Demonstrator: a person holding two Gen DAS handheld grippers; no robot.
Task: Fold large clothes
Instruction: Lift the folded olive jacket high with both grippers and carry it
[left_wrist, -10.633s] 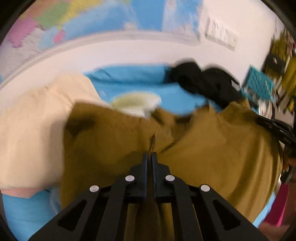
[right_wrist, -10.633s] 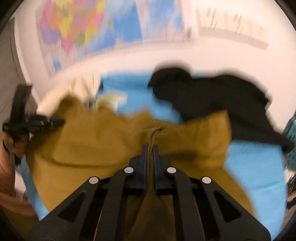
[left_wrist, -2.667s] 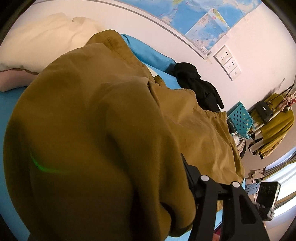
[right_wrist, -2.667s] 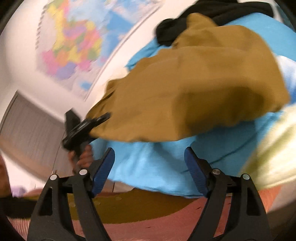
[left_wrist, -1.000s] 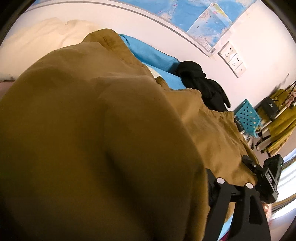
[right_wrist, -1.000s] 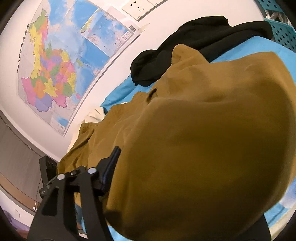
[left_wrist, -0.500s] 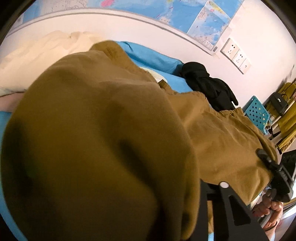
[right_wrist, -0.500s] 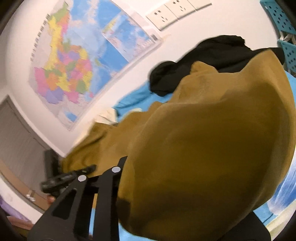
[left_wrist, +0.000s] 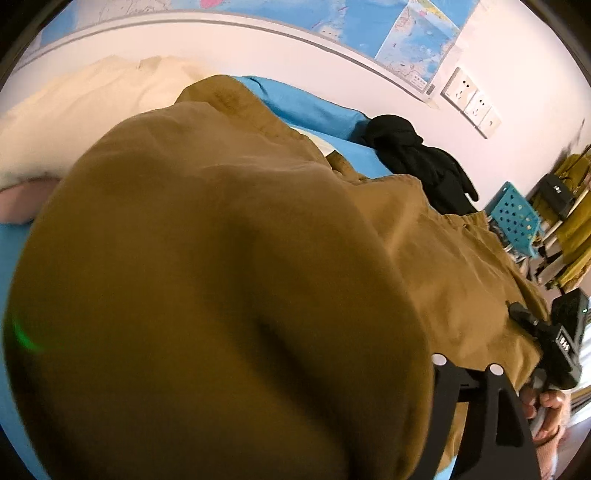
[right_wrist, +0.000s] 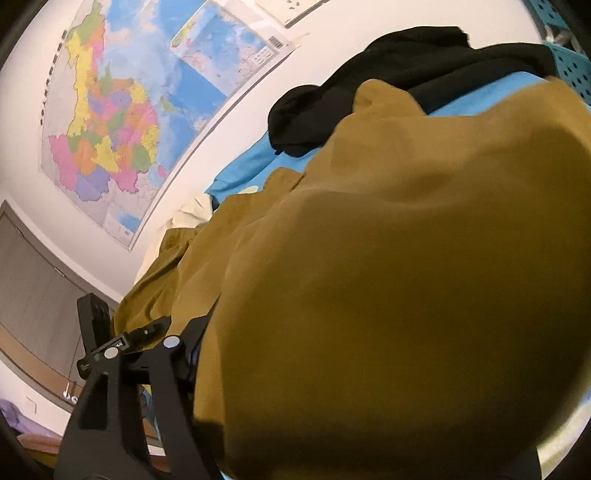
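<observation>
Draping over both tongs, the mustard garment (left_wrist: 221, 295) hides whether either grips it.

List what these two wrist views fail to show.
- Left wrist view: the brown garment drapes over the left gripper; its jaws are hidden.
- Right wrist view: the same garment covers the right gripper's jaws.
- Both views: the garment's lower edge is cut off by the frame.
- Map lettering: too small to read.
</observation>
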